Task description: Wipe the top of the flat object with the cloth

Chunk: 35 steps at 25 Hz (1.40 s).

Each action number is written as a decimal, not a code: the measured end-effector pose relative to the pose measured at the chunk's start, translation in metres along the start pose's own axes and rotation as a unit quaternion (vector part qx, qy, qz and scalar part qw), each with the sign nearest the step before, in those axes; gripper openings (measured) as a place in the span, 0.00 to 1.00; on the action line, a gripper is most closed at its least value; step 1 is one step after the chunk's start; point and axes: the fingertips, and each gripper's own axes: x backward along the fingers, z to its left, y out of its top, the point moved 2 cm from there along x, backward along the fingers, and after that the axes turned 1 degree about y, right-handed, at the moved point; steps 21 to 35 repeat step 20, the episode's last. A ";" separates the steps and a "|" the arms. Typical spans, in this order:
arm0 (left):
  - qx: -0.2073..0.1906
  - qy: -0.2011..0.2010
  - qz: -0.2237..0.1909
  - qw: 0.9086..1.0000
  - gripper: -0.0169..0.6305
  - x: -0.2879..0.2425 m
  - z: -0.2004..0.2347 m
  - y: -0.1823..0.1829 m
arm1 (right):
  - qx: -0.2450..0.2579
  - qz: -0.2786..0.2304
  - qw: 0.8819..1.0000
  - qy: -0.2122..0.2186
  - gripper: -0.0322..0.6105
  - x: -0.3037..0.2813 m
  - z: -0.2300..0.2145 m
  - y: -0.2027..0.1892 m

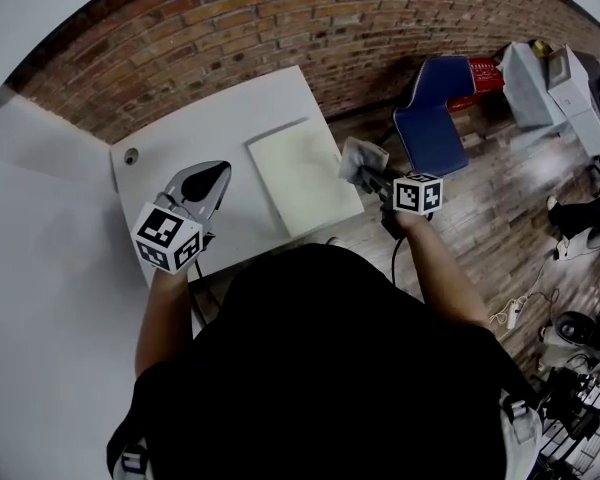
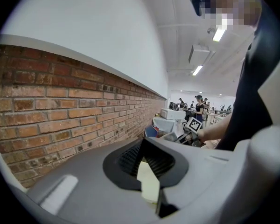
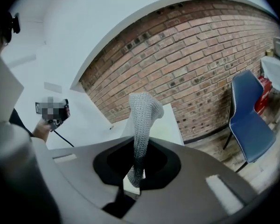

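Observation:
A pale, flat board (image 1: pixel 300 176) lies on the white table (image 1: pixel 185 128), by its right edge. The grey knitted cloth (image 1: pixel 361 159) is bunched in my right gripper (image 1: pixel 373 176), which is shut on it just past the board's right edge. In the right gripper view the cloth (image 3: pixel 143 120) rises out of the shut jaws of the right gripper (image 3: pixel 135 172), with the board (image 3: pixel 170 125) behind it. My left gripper (image 1: pixel 216 178) hovers over bare table left of the board; in its own view the left gripper (image 2: pixel 149 183) looks shut with nothing in it.
A brick wall (image 1: pixel 310 18) runs along the table's far side. A blue chair (image 1: pixel 435 108) stands on the wooden floor to the right, with white boxes (image 1: pixel 555 83) beyond. A small round hole (image 1: pixel 131 155) marks the table's left part. Cables and gear (image 1: pixel 570 328) lie on the floor at right.

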 end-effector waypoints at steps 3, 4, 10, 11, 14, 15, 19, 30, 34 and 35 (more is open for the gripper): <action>-0.002 -0.002 -0.002 1.000 0.03 0.000 -0.001 0.004 | 0.019 -0.021 1.000 -0.002 0.07 0.010 0.013 0.015; -0.005 -0.003 -0.003 1.000 0.03 0.000 -0.002 0.005 | 0.030 -0.025 0.999 -0.004 0.07 0.013 0.018 0.019; -0.012 -0.012 -0.009 1.000 0.03 -0.003 -0.006 0.011 | 0.081 -0.042 0.996 -0.016 0.07 0.025 0.041 0.031; -0.013 -0.013 -0.009 1.000 0.03 -0.003 -0.006 0.011 | 0.089 -0.044 0.995 -0.020 0.07 0.027 0.044 0.031; -0.013 -0.017 -0.008 1.000 0.03 -0.005 -0.009 0.012 | 0.100 -0.052 0.993 -0.026 0.07 0.034 0.049 0.035; -0.013 -0.018 -0.008 1.000 0.03 -0.005 -0.010 0.012 | 0.101 -0.056 0.993 -0.027 0.07 0.037 0.050 0.036; -0.014 -0.021 -0.009 1.000 0.03 -0.005 -0.016 0.012 | 0.099 -0.071 0.992 -0.035 0.07 0.049 0.052 0.038; -0.014 -0.022 -0.009 1.000 0.03 -0.004 -0.017 0.012 | 0.099 -0.074 0.992 -0.036 0.07 0.053 0.053 0.038; -0.014 -0.022 -0.009 1.000 0.03 -0.004 -0.017 0.012 | 0.099 -0.074 0.992 -0.036 0.07 0.053 0.053 0.038; -0.014 -0.022 -0.009 1.000 0.03 -0.004 -0.017 0.012 | 0.099 -0.074 0.992 -0.036 0.07 0.053 0.053 0.038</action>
